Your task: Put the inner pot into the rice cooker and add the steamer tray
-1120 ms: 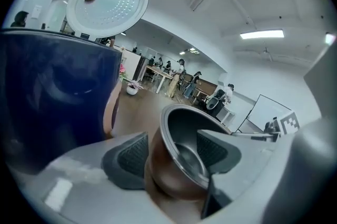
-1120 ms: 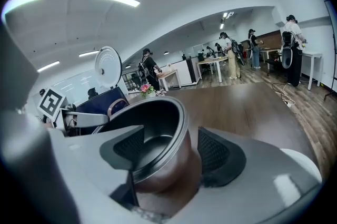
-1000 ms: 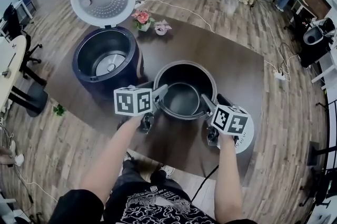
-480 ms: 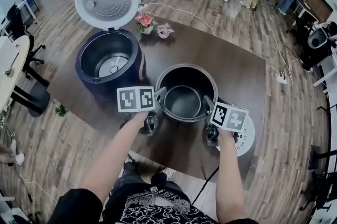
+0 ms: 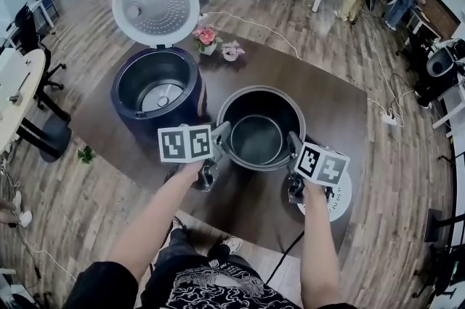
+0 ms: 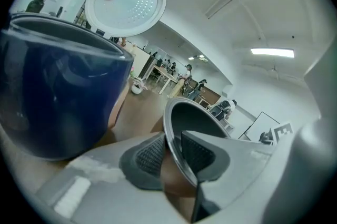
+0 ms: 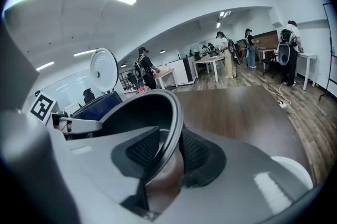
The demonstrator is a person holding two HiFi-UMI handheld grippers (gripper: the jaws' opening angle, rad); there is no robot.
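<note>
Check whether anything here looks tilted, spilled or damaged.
Nothing stands out. The inner pot looks level, its rim clamped on opposite sides by the left hand-held gripper and right hand-held gripper; the rice cooker stands upright, lid open. No spills show.

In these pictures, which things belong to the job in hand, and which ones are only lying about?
Job: inner pot, gripped at its rim by left tool and right tool; open rice cooker; white disc, likely the steamer tray.
Lying about: flowers; small pink item beside them.
</note>
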